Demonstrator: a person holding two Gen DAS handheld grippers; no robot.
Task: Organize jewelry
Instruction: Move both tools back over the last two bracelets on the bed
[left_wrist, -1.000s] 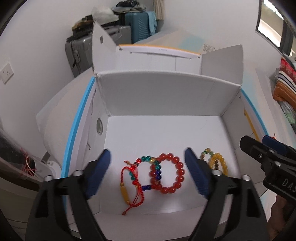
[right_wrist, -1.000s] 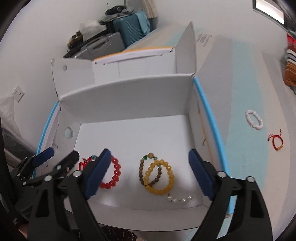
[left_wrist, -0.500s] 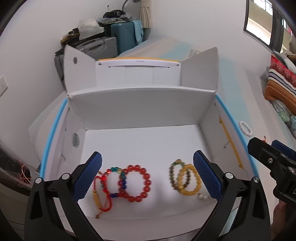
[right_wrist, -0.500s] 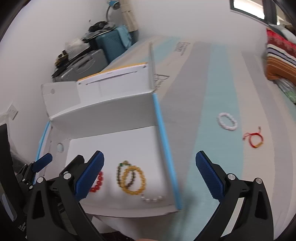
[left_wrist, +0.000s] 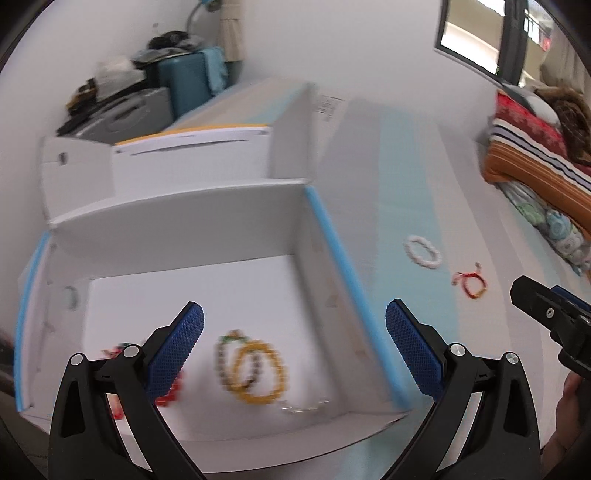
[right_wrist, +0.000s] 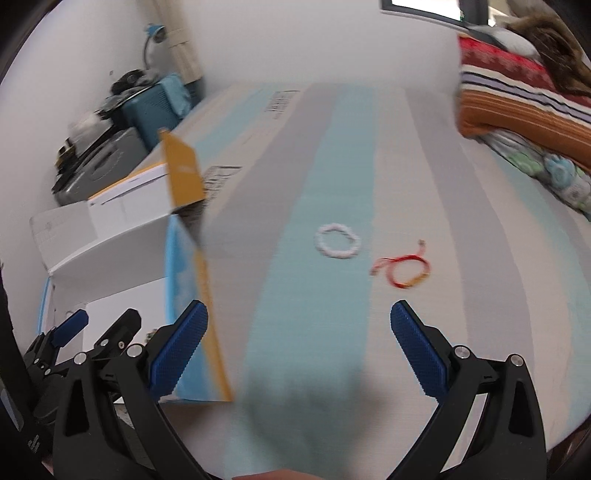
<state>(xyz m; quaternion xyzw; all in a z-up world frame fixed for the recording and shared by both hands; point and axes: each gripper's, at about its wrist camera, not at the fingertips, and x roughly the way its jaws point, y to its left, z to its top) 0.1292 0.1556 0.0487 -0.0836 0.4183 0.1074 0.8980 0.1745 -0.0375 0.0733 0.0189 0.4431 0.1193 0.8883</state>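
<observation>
Two hand-held grippers: left (left_wrist: 293, 343) spread empty over box (left_wrist: 332, 240) | right (right_wrist: 299, 343) spread empty over bedspread (right_wrist: 314, 155)

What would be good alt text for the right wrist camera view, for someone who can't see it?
The open, empty right gripper hangs over a striped bed cover, where a white bead bracelet and a red cord bracelet lie apart ahead of it. At left stands an open white box, with the left gripper over it.
</observation>
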